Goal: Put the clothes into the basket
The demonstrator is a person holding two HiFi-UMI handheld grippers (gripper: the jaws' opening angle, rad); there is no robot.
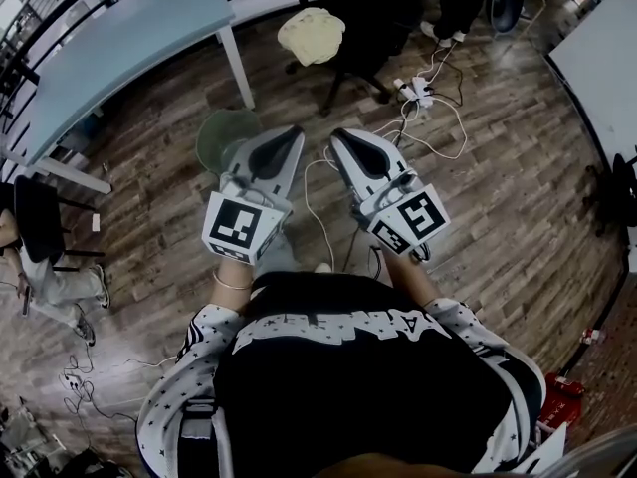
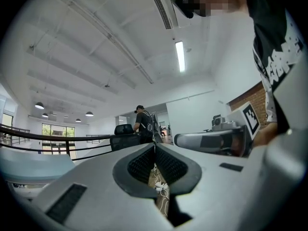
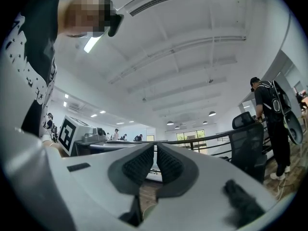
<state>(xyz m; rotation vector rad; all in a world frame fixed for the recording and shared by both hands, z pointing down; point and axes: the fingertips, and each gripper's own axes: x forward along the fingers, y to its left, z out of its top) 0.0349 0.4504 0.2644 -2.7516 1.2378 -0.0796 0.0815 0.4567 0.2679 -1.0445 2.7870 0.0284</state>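
Wood-plank floor [image 1: 498,217] fills the room, with a pale blue table [image 1: 129,38] far off to the left gripper's [image 1: 296,132] side and a black chair [image 1: 363,28] well ahead of both grippers. White cables [image 1: 428,118] loop over the planks just beyond the right gripper [image 1: 336,137]. Both grippers are held side by side near the person's chest, clenched and empty, with nothing between the pads in either gripper view.

A pale yellow cloth [image 1: 311,36] lies well ahead of the tips, beside the chair's base. A round green thing [image 1: 224,135] sits just under and ahead of the left gripper; whether it is the basket I cannot tell.

Risks, as I judge them:
- The cables lie between the right gripper and the cloth, so a foot or a trailing hem could snag them.
- Limp cloth pinched at one edge may drag and catch on the chair's legs.
- Neither gripper can take the cloth until its jaws part.
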